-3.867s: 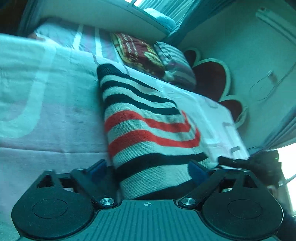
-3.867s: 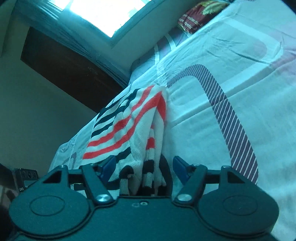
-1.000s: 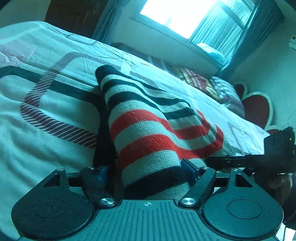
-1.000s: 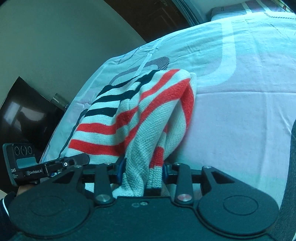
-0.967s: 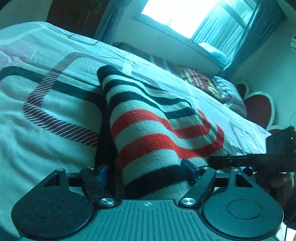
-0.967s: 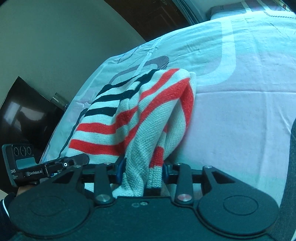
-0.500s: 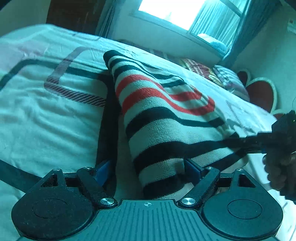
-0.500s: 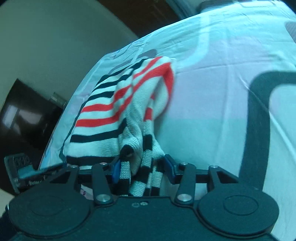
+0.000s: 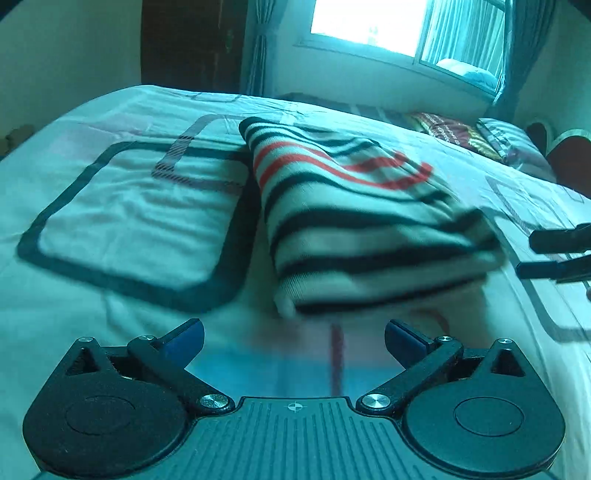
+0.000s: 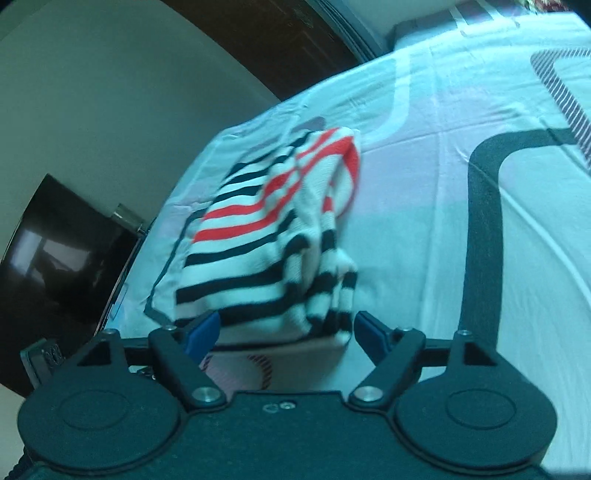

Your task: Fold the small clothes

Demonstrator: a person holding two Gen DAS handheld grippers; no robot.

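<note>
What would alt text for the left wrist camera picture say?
A folded striped sweater in black, white and red lies on a patterned bedsheet. The left gripper sits just short of it, jaws open and empty; a bright window is behind.

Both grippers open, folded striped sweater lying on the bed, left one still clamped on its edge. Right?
Not quite: the left gripper is not clamped on anything. In the left wrist view its jaws stand wide apart, short of the sweater. The rest holds: the right gripper is open too, and the folded sweater lies on the bed.
</note>
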